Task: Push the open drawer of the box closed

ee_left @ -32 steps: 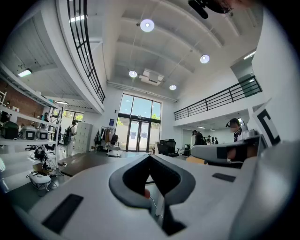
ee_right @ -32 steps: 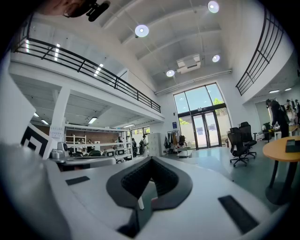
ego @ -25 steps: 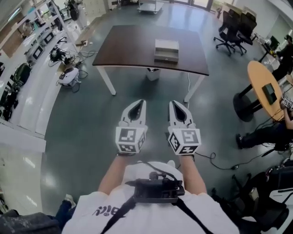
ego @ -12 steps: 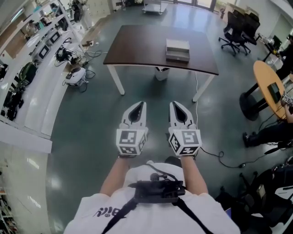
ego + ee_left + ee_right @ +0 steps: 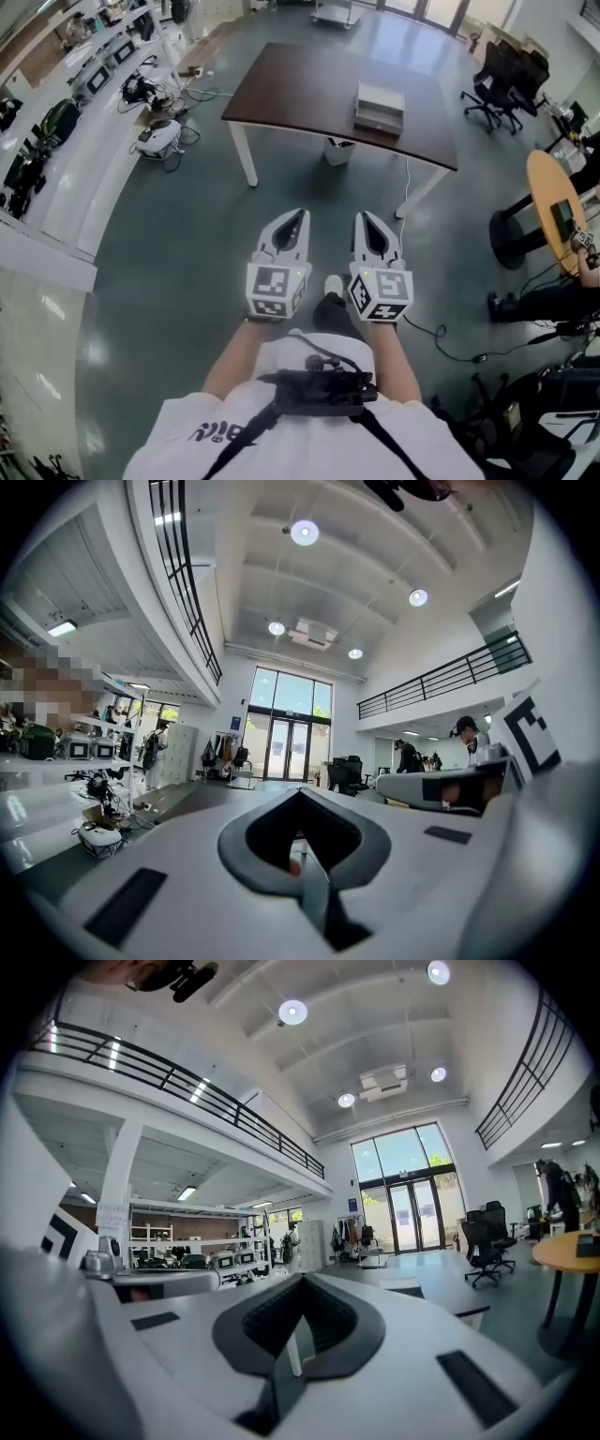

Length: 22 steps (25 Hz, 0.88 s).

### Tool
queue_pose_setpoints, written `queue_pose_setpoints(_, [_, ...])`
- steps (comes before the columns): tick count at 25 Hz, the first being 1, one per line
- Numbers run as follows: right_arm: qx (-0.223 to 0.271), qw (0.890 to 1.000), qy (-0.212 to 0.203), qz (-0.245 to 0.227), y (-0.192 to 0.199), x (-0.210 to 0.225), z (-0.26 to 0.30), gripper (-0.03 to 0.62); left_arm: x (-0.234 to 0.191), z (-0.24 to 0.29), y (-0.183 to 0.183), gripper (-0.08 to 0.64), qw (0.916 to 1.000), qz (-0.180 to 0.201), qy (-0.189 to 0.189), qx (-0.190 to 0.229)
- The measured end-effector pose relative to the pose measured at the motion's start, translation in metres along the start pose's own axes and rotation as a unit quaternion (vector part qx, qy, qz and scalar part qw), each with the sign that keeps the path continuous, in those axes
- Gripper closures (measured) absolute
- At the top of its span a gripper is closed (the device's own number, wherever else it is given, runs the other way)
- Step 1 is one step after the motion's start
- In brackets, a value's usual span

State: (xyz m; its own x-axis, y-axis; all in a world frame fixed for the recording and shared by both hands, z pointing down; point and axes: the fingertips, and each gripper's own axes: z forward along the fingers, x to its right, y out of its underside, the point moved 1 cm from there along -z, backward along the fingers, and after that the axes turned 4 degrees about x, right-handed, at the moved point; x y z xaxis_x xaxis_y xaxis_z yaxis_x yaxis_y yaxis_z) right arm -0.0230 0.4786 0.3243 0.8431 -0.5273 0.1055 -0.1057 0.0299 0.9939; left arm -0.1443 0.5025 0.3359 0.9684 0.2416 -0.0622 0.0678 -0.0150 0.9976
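Across the grey floor (image 5: pixel 187 206), the dark table (image 5: pixel 281 84) is carrying the box (image 5: pixel 379 108), well apart from both tongs; left gripper (image 5: pixel 295 217) and right gripper (image 5: pixel 364 217) are hanging pinched together, empty, presumably because pushing needs no grasp.

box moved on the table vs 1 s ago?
No. The box sits at the same spot on the dark table, by its near edge, right of centre; only the view shifted.
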Motion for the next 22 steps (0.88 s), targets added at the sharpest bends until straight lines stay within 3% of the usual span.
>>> queue_pose_setpoints(7, [0.0, 1.0, -0.027, 0.004, 0.0, 0.024, 0.061, 0.598, -0.019, 0.058, 0.004, 0.548, 0.9998, -0.002, -0.018, -0.011])
queue_pose_setpoints(18, [0.027, 0.999, -0.021, 0.029, -0.029, 0.152, 0.148, 0.598, 0.013, 0.222, -0.014, 0.548, 0.9999, 0.003, 0.014, 0.007])
queue_pose_setpoints(22, [0.027, 0.998, -0.019, 0.057, -0.023, 0.195, 0.169, 0.598, 0.03, 0.271, -0.004, 0.548, 0.9996, 0.002, 0.029, -0.002])
